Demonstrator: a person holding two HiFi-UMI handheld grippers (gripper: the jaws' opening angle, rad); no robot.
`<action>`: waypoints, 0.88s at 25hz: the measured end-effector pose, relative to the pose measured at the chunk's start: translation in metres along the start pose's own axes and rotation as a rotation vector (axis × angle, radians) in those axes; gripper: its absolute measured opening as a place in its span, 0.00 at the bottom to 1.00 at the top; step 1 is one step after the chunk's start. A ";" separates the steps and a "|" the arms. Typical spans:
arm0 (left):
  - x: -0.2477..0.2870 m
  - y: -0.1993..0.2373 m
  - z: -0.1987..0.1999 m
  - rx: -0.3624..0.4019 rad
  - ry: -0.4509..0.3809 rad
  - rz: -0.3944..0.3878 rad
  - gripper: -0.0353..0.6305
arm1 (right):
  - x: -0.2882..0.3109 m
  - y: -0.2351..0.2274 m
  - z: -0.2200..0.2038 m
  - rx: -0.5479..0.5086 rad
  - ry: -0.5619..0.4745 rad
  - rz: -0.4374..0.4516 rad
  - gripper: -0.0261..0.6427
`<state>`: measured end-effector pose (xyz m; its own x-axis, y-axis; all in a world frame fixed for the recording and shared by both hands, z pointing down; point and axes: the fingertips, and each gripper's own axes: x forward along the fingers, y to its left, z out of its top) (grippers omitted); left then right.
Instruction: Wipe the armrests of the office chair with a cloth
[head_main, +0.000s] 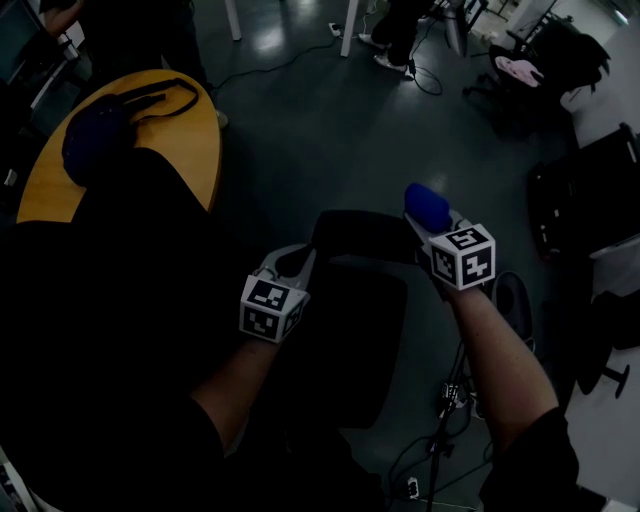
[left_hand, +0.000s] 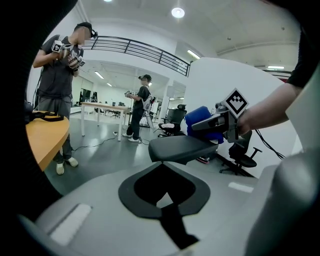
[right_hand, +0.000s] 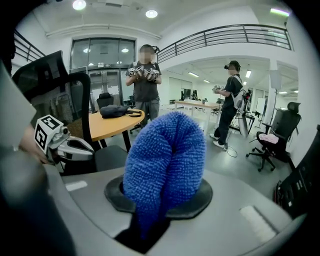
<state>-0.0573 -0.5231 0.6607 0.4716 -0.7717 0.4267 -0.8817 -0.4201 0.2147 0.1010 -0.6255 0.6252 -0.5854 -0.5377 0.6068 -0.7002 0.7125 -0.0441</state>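
Note:
The chair's black armrest (head_main: 365, 235) lies crosswise between my two grippers, with the dark seat (head_main: 340, 345) below it. My right gripper (head_main: 440, 225) is shut on a fluffy blue cloth (head_main: 427, 205) at the armrest's right end. Whether cloth and pad touch is unclear. In the right gripper view the cloth (right_hand: 167, 160) bulges out of the right gripper (right_hand: 165, 195), and the armrest (right_hand: 110, 157) lies beyond it. My left gripper (head_main: 292, 262) is shut and holds nothing, its tip just short of the armrest's left end. The left gripper view shows the armrest (left_hand: 182, 147) right past the left gripper (left_hand: 164, 187), with the cloth (left_hand: 200, 120) behind it.
A yellow round table (head_main: 180, 150) with a dark bag (head_main: 95, 135) stands at the far left. Another office chair (head_main: 520, 80) stands at the far right. Cables (head_main: 440, 400) trail on the floor by the chair. Two people (right_hand: 145, 80) stand further off.

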 end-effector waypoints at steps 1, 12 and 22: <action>0.000 0.000 -0.001 -0.005 -0.001 0.000 0.08 | 0.003 0.004 0.002 -0.004 0.000 0.004 0.20; 0.001 0.011 -0.004 0.037 0.007 0.009 0.08 | 0.043 0.053 0.026 -0.190 0.036 0.109 0.20; 0.002 0.014 -0.014 0.050 0.022 0.007 0.08 | 0.085 0.126 0.049 -0.317 0.050 0.238 0.20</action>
<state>-0.0689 -0.5238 0.6768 0.4647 -0.7643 0.4471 -0.8828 -0.4386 0.1679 -0.0573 -0.6038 0.6325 -0.6902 -0.3233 0.6474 -0.3816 0.9227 0.0540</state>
